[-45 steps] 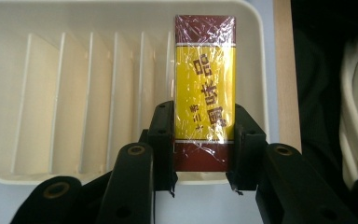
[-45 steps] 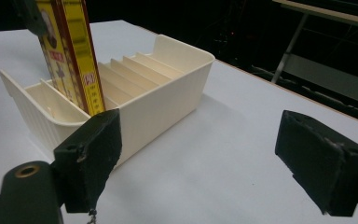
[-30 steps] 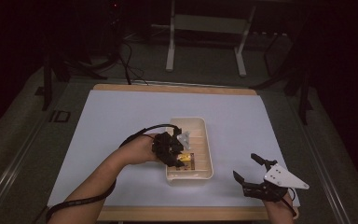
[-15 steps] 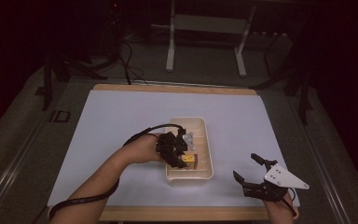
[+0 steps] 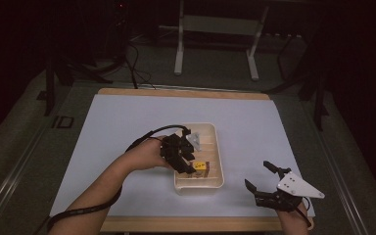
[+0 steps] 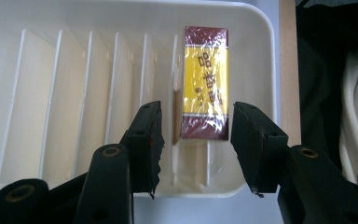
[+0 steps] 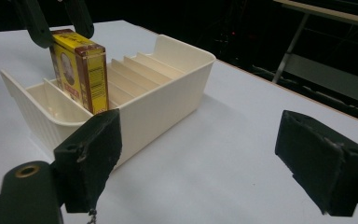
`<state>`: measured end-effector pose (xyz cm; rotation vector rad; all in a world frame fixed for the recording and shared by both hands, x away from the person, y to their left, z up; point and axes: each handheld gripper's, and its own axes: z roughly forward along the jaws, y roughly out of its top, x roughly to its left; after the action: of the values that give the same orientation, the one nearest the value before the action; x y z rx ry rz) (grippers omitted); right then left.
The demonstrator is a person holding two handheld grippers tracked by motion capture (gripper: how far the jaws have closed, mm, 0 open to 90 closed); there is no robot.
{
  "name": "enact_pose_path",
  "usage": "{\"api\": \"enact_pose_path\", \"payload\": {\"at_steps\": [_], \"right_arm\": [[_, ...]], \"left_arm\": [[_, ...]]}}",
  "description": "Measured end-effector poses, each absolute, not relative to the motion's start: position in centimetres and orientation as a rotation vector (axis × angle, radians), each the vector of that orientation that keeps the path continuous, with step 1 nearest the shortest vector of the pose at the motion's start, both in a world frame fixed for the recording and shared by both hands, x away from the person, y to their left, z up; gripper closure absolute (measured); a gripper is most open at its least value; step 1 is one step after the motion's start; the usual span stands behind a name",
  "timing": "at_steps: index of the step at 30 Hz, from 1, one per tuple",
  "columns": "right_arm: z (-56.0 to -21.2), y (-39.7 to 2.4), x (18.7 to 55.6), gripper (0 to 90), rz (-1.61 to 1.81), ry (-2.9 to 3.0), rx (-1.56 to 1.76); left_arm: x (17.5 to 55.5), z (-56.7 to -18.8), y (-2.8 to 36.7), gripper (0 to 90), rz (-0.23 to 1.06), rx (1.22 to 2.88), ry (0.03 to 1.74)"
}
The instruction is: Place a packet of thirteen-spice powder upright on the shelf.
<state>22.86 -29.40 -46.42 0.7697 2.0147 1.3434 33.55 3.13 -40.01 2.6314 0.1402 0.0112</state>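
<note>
Yellow-and-maroon box in the slotted tray

Box point(image 6: 204, 102) stands upright in cream tray point(image 6: 51, 28), right of frame centre; its yellow print is unreadable. Left gripper point(image 6: 196, 140) has just been opening, pads clear of it. Right gripper point(image 7: 214, 163) gapes empty.

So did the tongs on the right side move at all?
No. The right tongs sit at the same spot by the near table edge, right of the white tray, jaws open.
</note>
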Motion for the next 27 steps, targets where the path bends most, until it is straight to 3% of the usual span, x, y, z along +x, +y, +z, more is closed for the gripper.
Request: {"api": "enact_pose_path", "payload": {"at_steps": [25,27], "right_arm": [[-46.5,-29.2,22.9,14.6,1.332,2.026,0.772],[-46.5,-29.2,22.9,14.6,1.33,2.026,0.774]], "left_arm": [[31.6,-39.3,9.2,53.5,0.103,2.531,0.317],[31.2,-39.3,10.1,49.3,0.13,2.505,0.362]]}}
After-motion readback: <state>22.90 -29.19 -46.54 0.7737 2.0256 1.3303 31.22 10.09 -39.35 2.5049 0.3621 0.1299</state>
